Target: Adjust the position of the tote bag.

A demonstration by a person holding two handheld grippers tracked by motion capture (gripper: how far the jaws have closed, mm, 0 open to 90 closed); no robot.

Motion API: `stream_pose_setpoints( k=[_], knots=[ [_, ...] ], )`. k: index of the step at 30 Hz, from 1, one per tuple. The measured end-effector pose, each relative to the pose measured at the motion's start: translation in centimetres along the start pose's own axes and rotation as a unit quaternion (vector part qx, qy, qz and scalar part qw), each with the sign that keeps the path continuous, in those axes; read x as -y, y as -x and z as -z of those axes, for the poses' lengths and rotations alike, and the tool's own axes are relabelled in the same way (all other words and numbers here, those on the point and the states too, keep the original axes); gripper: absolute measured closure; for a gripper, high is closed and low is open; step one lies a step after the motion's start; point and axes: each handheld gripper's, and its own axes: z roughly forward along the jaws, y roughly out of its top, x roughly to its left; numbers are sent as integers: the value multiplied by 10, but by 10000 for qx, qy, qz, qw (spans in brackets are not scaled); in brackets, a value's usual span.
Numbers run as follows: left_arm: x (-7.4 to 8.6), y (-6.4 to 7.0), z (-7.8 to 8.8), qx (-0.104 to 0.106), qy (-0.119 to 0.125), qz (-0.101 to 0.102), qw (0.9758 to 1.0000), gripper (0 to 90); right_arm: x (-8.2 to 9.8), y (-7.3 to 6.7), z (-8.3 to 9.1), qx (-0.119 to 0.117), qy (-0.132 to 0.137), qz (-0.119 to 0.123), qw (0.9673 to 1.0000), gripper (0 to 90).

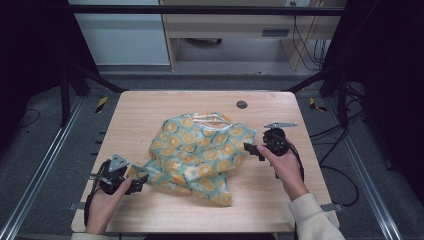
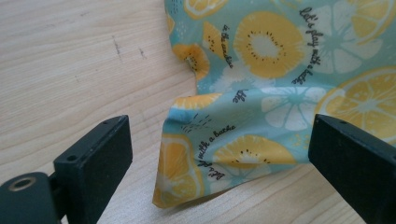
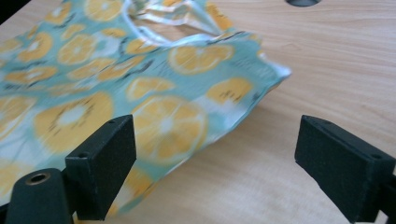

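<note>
1. A small citrus-print garment (image 1: 200,155), teal with orange and lemon slices and a white-trimmed neckline (image 1: 212,118), lies crumpled near the middle of the wooden worktop (image 1: 150,107).
2. The left tool (image 1: 137,182) sits at the garment's lower left corner. In the left gripper view its jaws stand wide apart, and the cloth corner (image 2: 187,182) lies flat on the wood between them, not pinched.
3. The right tool (image 1: 252,150) sits at the garment's right edge, beside the sleeve or shoulder part. In the right gripper view its jaws are also spread, with the cloth edge (image 3: 243,93) ahead of and between them, near the left jaw; nothing is gripped.
4. The step in hand looks like the approach for a two-handed pick-up, probably to spread or straighten the garment; no grasp has been made yet.
5. The next move would call for pushing each tool forward so that one jaw slides under the fabric edge, then closing on it.
6. The cloth lies flat against the wood, so a jaw could skid over it or catch several layers at the bunched right side.
</note>
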Motion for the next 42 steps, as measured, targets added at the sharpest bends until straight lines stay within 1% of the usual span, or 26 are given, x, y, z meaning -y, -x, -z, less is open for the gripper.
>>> stream_pose_setpoints(
  k=[2, 5, 7, 8, 10, 11, 13, 16, 17, 21, 22, 23, 24, 26, 27, 28, 29, 31, 32, 33, 35, 36, 37, 38, 40, 42],
  knots=[
    [-1, 1, 1, 1, 40, 27, 10000, 65, -7, 6, -7, 45, -52, -137, 9999, 129],
    [-1, 2, 0, 4, 15, -44, 10000, 65, -18, 12, -18, 93, -125, -257, 9995, 128],
    [-2, 3, 0, 15, 34, -51, 10000, 66, -24, 15, -25, 88, -159, -408, 9990, 132],
    [-2, 4, 0, 13, 16, -75, 10000, 65, -25, 16, -27, 96, -185, -416, 9989, 132],
    [-3, 5, 0, -5, 21, -106, 9999, 66, -26, 18, -32, 129, -239, -516, 9983, 136],
    [-3, 5, 0, -7, -11, -129, 9999, 65, -26, 19, -34, 113, -252, -567, 9980, 137],
    [-3, 6, 0, -9, 19, -125, 9999, 66, -25, 20, -38, 82, -307, -628, 9975, 137],
    [-4, 6, 0, -16, 8, -147, 9999, 66, -22, 20, -43, -21, -341, -647, 9973, 171],
    [-4, 6, 0, -19, 28, -131, 9999, 66, -22, 20, -45, -35, -354, -662, 9972, 192],
    [-5, 6, 2, 8, 90, -100, 9999, 66, -22, 18, -49, -172, -333, -606, 9975, 374],
    [-5, 6, 2, 20, 115, -102, 9999, 67, -22, 17, -50, -199, -316, -570, 9977, 449],
    [-6, 7, 3, 28, 147, -103, 9998, 67, -22, 17, -50, -228, -314, -502, 9980, 491],
    [-7, 7, 3, 26, 155, -104, 9998, 67, -22, 15, -51, -253, -324, -410, 9983, 559],
    [-9, 8, 3, 86, 212, -83, 9997, 68, -23, 13, -49, -261, -223, -223, 9992, 723],
    [-10, 9, 4, 116, 232, -63, 9996, 71, -23, 12, -48, -283, -182, -188, 9993, 798],
    [-11, 9, 3, 143, 258, -87, 9995, 74, -23, 11, -46, -312, -127, -135, 9993, 848],
    [-13, 10, 2, 158, 242, -98, 9995, 75, -24, 9, -44, -329, -43, -60, 9994, 878],
    [-18, 12, 2, 128, 180, -128, 9997, 78, -26, 5, -37, -393, 109, 66, 9991, 897],
    [-21, 12, 2, 116, 176, -184, 9996, 78, -28, 0, -32, -424, 196, 176, 9988, 898],
    [-24, 12, 1, 136, 178, -183, 9996, 78, -29, -4, -28, -451, 258, 299, 9982, 898],
    [-32, 10, 2, 150, 168, -206, 9995, 78, -31, -12, -21, -559, 338, 449, 9969, 898],
    [-35, 10, 1, 154, 180, -185, 9995, 78, -31, -19, -15, -639, 397, 536, 9957, 898],
    [-41, 8, 1, 142, 142, -228, 9995, 78, -31, -23, -12, -716, 446, 591, 9947, 898],
    [-45, 7, 0, 144, 122, -231, 9996, 81, -29, -30, -8, -832, 508, 693, 9928, 898],
    [-53, 5, -3, 127, 93, -264, 9995, 85, -27, -40, -4, -946, 524, 820, 9907, 898],
    [-64, 1, -7, 57, 86, -286, 9995, 86, -26, -49, 0, -1057, 596, 977, 9878, 898]
  ],
)
